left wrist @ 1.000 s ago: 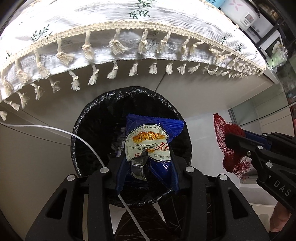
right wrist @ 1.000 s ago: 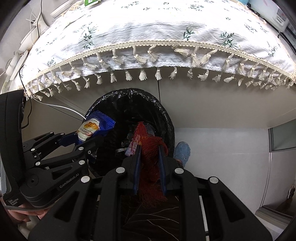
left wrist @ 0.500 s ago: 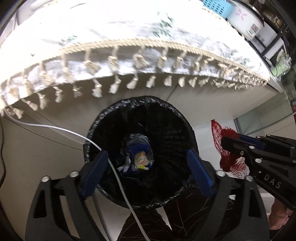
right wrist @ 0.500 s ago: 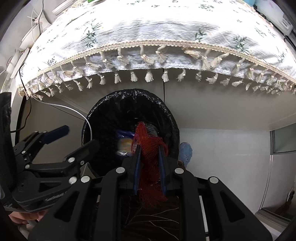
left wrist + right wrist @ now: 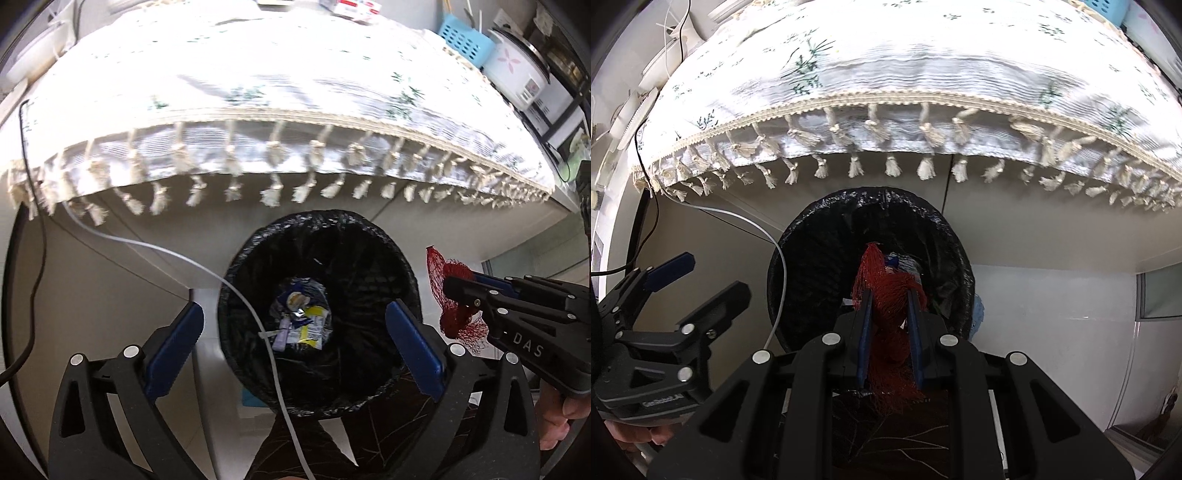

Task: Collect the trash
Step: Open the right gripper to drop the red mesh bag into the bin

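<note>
A bin lined with a black bag [image 5: 369,258] stands on the floor under the table edge. A blue cookie wrapper [image 5: 291,299] lies at its bottom among other wrappers. My left gripper [image 5: 293,314] hangs above the bin, its jaws opening wide with nothing between them. My right gripper [image 5: 888,295] is shut on a red mesh net [image 5: 890,288], held over the bin [image 5: 812,258]. In the left wrist view the net [image 5: 458,317] hangs just right of the bin rim. The left gripper [image 5: 714,277] shows at the left of the right wrist view.
A table with a white tasselled cloth [image 5: 295,110] overhangs the bin. A white cable [image 5: 166,254] crosses the bin mouth and a black cable [image 5: 33,258] hangs at the left. A rice cooker [image 5: 517,70] and a blue basket [image 5: 465,40] sit at the back right. A blue slipper [image 5: 977,314] lies beside the bin.
My left gripper opened and the blue cookie wrapper fell into the bin. The left gripper then drew back and up. The right gripper carried the red net further over the bin.
</note>
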{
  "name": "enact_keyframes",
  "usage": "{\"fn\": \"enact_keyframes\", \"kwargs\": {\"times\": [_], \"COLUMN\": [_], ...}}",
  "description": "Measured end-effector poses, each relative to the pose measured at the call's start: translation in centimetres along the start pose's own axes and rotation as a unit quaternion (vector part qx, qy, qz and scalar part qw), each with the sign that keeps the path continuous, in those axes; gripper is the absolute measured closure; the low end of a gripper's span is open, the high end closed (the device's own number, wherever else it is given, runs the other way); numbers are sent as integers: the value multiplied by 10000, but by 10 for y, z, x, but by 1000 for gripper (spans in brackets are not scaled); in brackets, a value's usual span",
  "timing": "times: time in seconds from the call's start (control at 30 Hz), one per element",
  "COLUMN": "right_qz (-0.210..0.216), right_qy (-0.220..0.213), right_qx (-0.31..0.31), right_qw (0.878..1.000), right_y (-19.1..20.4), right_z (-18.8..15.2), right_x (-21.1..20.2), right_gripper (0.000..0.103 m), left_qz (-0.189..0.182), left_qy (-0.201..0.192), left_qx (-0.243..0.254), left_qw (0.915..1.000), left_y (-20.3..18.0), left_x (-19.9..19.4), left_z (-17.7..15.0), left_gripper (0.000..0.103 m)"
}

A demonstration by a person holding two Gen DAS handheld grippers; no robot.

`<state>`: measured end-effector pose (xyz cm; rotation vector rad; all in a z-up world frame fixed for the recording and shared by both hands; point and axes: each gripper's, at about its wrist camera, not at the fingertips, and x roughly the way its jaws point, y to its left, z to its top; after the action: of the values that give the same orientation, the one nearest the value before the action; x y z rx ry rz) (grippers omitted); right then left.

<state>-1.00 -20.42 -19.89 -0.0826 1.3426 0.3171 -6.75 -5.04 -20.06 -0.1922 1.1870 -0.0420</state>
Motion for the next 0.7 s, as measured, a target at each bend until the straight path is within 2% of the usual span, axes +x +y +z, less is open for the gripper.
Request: {"fn": "enact_keyframes", "kwargs": {"times": [0.23,0.4,0.7], "right_qz": [29,-7,-205], "right_qy": [49,-38,-387], "right_qx": [-124,-190,-118], "right_qw": [9999,9998,9990], "right_y": [13,20,17], "right_z": [7,10,19], "right_x": [12,12,-4], "right_gripper": [86,77,33], "left_qz": [127,158,92], "left_qy": [-14,-25,-88], "left_qx": [-123,-204,-244], "left_qw": [9998,9997,9996], "left_y": [19,28,32], "left_x": [-5,-8,-13], "left_z": [-1,-2,4], "left_gripper": [6,6,6]}}
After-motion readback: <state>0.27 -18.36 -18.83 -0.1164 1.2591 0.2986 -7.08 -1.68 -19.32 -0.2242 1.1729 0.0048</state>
